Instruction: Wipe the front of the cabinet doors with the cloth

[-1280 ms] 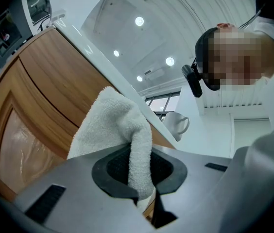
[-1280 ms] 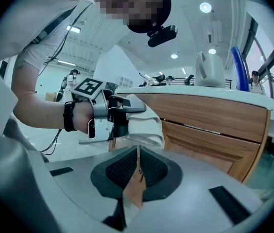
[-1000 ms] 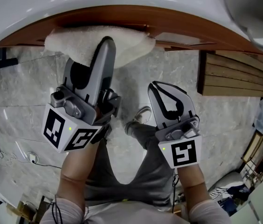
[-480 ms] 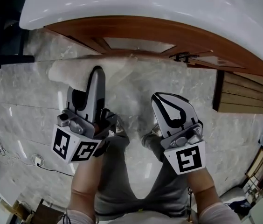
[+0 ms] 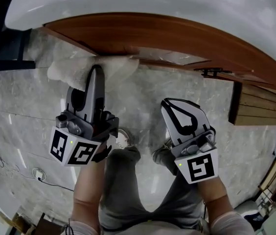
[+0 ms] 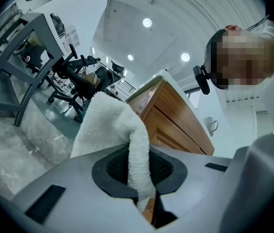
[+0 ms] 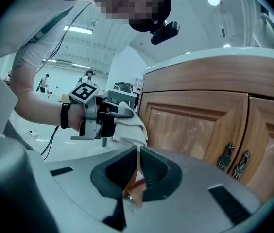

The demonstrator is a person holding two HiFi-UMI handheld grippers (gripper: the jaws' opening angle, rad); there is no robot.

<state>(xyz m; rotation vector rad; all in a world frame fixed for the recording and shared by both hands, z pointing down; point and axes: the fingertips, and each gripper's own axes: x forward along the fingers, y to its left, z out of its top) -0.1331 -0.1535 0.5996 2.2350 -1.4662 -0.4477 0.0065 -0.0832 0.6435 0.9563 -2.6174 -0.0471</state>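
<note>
A white terry cloth [image 5: 72, 65] hangs from my left gripper [image 5: 97, 71], which is shut on it. In the left gripper view the cloth [image 6: 110, 127] is pinched between the dark pads and drapes over them. The cloth lies against the left part of the brown wooden cabinet front [image 5: 172, 35], just under the worktop. My right gripper [image 5: 179, 112] hovers lower and to the right, away from the doors, shut with nothing held. The right gripper view shows its pads [image 7: 154, 171] nearly together, the left gripper [image 7: 103, 118] with the cloth [image 7: 129, 125], and a panelled cabinet door [image 7: 190, 130].
A white worktop [image 5: 152, 1] overhangs the cabinet. Two dark metal door handles [image 7: 229, 155] sit at the right. A slatted wooden panel [image 5: 265, 109] stands to the right. The person's legs and shoe [image 5: 123, 142] are below, on a marble floor [image 5: 20, 111] with a cable [image 5: 37, 173]. Office chairs [image 6: 74, 76] stand at the left.
My left gripper has carried the cloth leftwards along the cabinet front and a little down. The right gripper stays shut, in about the same place.
</note>
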